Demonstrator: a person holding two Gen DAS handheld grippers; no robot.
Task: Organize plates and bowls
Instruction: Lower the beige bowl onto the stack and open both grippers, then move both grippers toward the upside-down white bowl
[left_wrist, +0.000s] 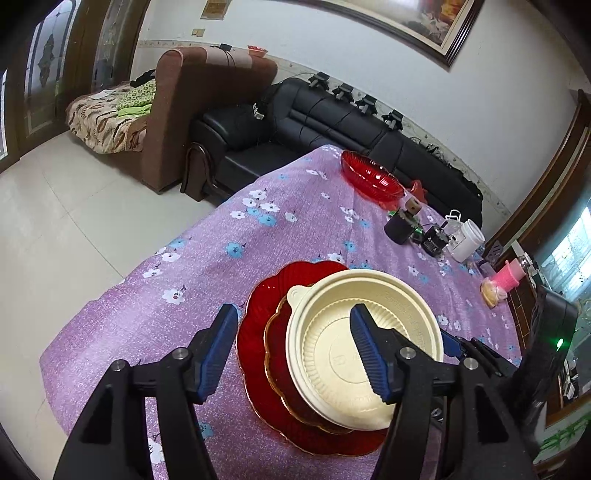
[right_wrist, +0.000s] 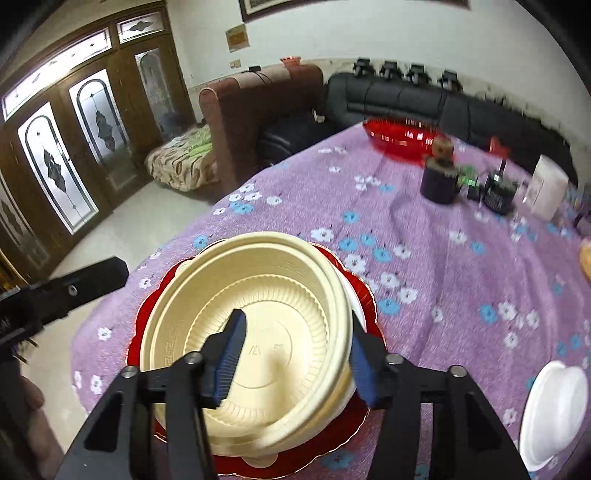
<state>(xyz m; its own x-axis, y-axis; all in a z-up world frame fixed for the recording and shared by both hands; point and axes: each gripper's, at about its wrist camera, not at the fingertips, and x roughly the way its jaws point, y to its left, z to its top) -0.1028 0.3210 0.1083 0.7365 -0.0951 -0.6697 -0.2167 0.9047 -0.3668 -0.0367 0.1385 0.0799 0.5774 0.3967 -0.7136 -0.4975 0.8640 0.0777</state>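
The left gripper (left_wrist: 291, 350) points steeply down with its jaws apart, one blue pad over the red scalloped plate (left_wrist: 255, 332), the other over the cream bowl (left_wrist: 332, 354), neither pressing. The right gripper (right_wrist: 295, 354) tilts down likewise, jaws open astride the bowl's right wall without squeezing it. The bowl sits nested on a stack on the red plate, near on the desk (left_wrist: 207, 266). Embossed rim lettering is unreadable. A white bowl (right_wrist: 554, 410) lies near right; a red ribbed bowl (left_wrist: 369, 175) stands far off.
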